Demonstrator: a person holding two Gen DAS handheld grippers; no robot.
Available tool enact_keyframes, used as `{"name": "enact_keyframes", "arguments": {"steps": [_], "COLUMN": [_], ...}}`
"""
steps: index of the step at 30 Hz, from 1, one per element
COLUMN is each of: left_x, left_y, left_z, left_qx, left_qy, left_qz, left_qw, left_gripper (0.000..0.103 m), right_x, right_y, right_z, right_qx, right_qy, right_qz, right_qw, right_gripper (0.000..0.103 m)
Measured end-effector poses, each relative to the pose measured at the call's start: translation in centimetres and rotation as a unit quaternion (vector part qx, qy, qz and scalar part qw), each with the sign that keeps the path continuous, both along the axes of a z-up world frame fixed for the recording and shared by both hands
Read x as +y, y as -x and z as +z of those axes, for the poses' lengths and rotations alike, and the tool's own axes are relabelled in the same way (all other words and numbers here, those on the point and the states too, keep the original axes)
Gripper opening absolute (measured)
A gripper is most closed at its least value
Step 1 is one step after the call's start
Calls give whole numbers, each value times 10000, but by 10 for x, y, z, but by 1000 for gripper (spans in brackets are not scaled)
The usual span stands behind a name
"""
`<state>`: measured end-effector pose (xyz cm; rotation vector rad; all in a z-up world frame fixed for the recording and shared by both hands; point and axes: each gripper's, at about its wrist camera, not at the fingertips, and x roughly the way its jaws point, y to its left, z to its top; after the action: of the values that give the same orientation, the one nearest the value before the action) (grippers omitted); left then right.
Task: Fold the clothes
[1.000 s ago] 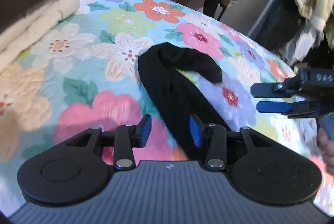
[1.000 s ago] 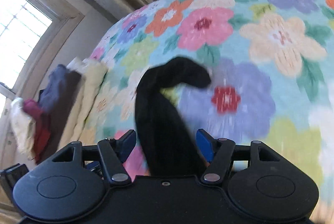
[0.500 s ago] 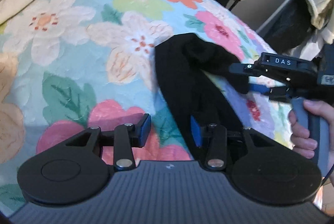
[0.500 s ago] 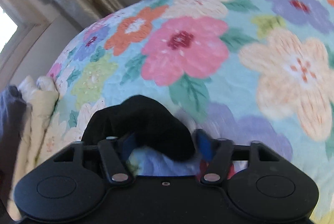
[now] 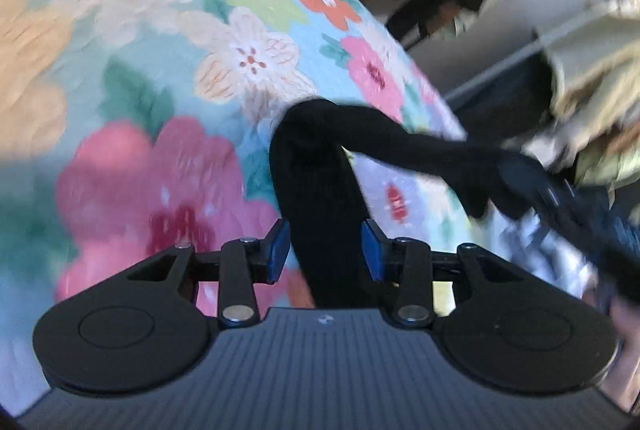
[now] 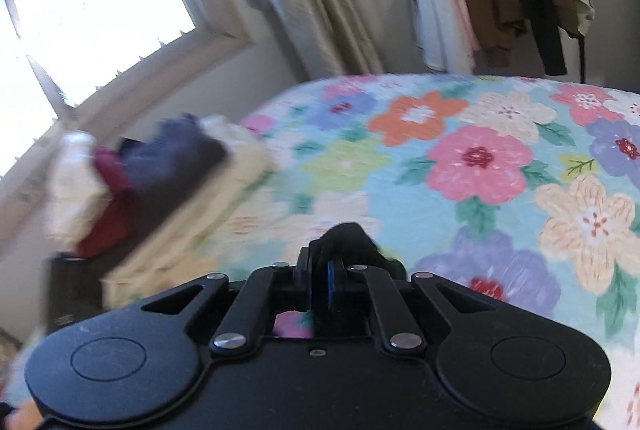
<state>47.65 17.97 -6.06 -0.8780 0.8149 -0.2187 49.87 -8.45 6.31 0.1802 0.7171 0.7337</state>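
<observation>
Black garment (image 5: pixel 320 189) pinched in right gripper (image 6: pixel 320 286); left gripper (image 5: pixel 324 250) spread wide around it.

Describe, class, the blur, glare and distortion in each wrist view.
Left wrist: motion blur smears the floral bedspread and right gripper; the black garment is soft-edged. Right wrist: window blown out white, folded pile blurred; fisheye curves the bed in both.

one black garment (image 5: pixel 316 185), two tongs (image 5: pixel 324 250)
</observation>
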Motion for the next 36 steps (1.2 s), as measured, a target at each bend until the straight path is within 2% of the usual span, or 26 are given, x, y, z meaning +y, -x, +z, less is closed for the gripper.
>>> {"name": "enact_keyframes", "arguments": {"steps": [3, 5, 7, 9, 11, 14, 17, 18, 20, 22, 26, 32, 34, 36], "left_x": [-11, -28, -52, -79, -99, -123, -133, -134, -132, -125, -110, -115, -121, -128], "left_y": [34, 60, 88, 120, 154, 193, 224, 229, 228, 222, 219, 211, 211, 210], "left_z": [13, 27, 37, 42, 38, 8, -38, -52, -72, -83, -82, -67, -60, -51], "left_qx": [-39, 1, 256, 259, 188, 285, 363, 512, 668, 679, 512, 267, 199, 166], "left_qy": [796, 1069, 1342, 1658, 1764, 1879, 2199, 2305, 2496, 2559, 2088, 1728, 1619, 1464], "left_qz": [25, 11, 22, -138, 113, 466, 828, 782, 368, -20, 34, -246, -371, -528], "left_qw": [9968, 9943, 9906, 9857, 9841, 9807, 9713, 9686, 9653, 9643, 9766, 9843, 9859, 9877], "left_gripper": [38, 38, 41, 42, 42, 42, 42, 42, 43, 44, 46, 46, 46, 46], "right_x": [-17, -25, -42, -60, -77, -101, -114, -117, -123, -123, -119, -113, -123, -138], "right_y": [43, 72, 109, 141, 173, 204, 229, 236, 250, 262, 286, 322, 322, 318], "right_z": [25, 39, 48, 44, 38, 24, 6, -2, -17, -29, -53, -88, -97, -104], "right_qx": [-53, -59, -228, -198, -124, 324, 371, 382, 404, 271, -85, -618, -392, -22], "right_qy": [-136, 112, 201, 320, 496, 628, 765, 851, 1023, 1209, 1585, 2139, 1954, 1498], "right_qz": [69, 308, 277, 207, 103, -127, -327, -402, -553, -704, -1004, -1448, -1660, -1584], "right_qw": [9999, 9994, 9992, 9991, 9986, 9974, 9958, 9948, 9924, 9898, 9822, 9641, 9658, 9759], "right_gripper": [9, 9, 9, 9, 9, 9, 9, 9, 9, 9, 9, 9, 9, 10]}}
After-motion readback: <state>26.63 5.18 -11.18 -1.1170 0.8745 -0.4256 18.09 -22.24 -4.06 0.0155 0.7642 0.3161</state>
